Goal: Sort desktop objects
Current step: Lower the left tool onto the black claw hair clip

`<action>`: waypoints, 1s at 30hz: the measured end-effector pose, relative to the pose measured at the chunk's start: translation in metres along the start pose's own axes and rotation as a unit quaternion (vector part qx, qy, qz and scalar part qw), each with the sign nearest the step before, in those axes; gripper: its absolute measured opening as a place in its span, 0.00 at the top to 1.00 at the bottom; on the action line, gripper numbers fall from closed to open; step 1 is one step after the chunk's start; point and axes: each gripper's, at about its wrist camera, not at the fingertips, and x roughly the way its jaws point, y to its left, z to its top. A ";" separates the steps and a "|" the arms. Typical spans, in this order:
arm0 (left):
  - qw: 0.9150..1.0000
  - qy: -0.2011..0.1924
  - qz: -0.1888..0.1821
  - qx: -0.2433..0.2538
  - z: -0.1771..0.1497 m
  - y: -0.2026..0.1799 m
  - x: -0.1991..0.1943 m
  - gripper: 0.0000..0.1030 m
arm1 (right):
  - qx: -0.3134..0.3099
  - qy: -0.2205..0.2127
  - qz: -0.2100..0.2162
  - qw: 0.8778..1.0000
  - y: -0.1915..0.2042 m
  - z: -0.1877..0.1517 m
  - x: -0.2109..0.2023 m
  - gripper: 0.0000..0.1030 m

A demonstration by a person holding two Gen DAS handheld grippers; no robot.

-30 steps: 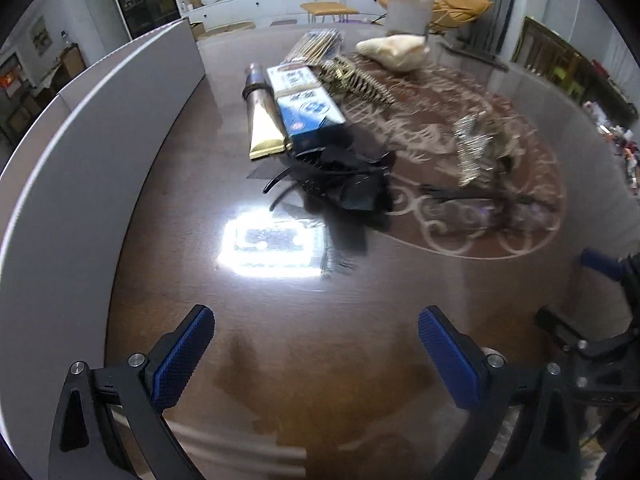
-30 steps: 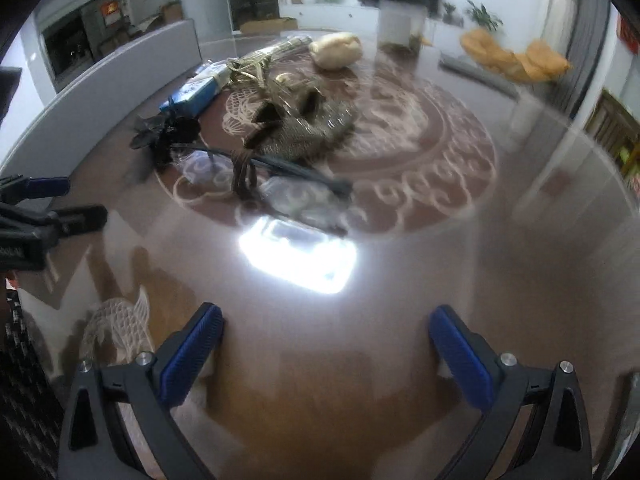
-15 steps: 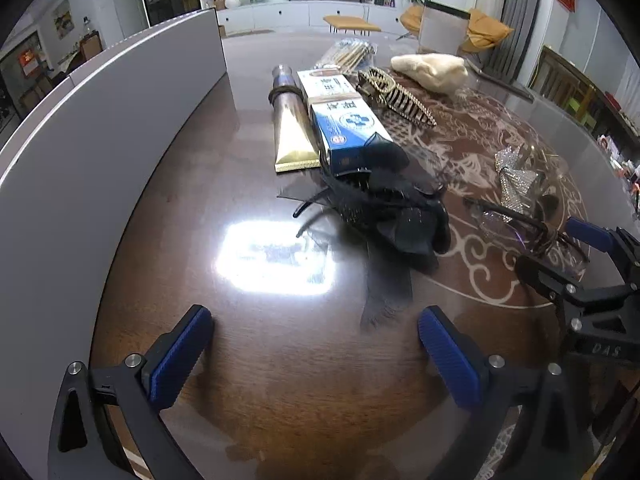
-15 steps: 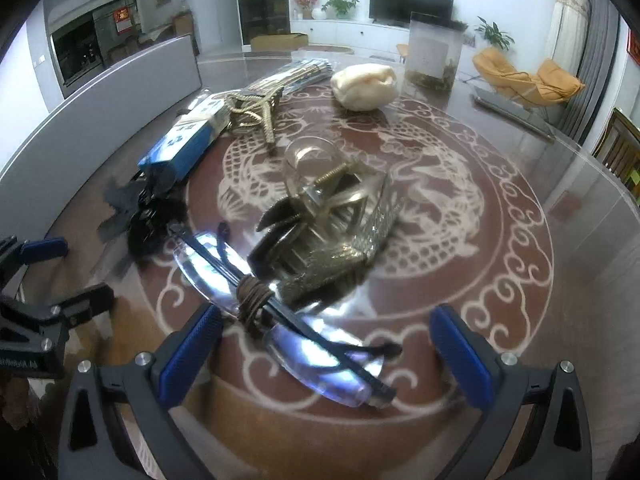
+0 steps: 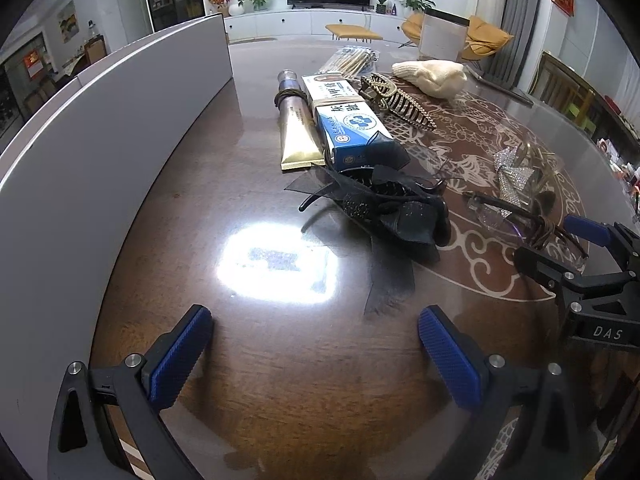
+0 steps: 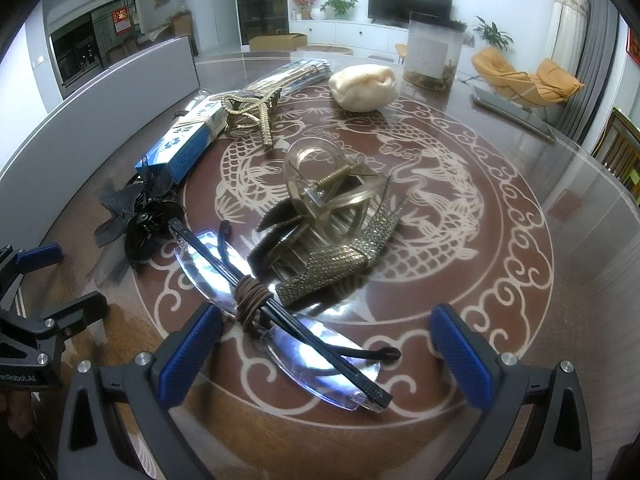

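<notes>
Folded glasses (image 6: 280, 332), bound by a brown hair tie (image 6: 252, 300), are found lying on the glossy table (image 6: 520, 360), between the spread blue pads of the right gripper (image 6: 324, 348), untouched. A rhinestone hair clip (image 6: 340, 248) is seen touching them behind. The black bow clip (image 5: 384, 208) lies beyond the left gripper (image 5: 312, 344), whose fingers are held wide apart over bare wood, gripping nothing.

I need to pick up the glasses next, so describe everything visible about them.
The glasses are rimless, with clear lenses that catch a bright glare and thin dark arms folded across them. A brown cord is wound several times around the middle. They lie flat on the table, lengthwise from upper left to lower right, between the open jaws of the right gripper. A sparkly hair clip lies right beside them.
</notes>
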 end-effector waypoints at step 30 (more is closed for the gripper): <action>1.000 -0.001 0.001 -0.003 -0.002 0.001 -0.001 0.00 | 0.000 0.000 0.000 1.000 0.000 0.000 0.000 0.00</action>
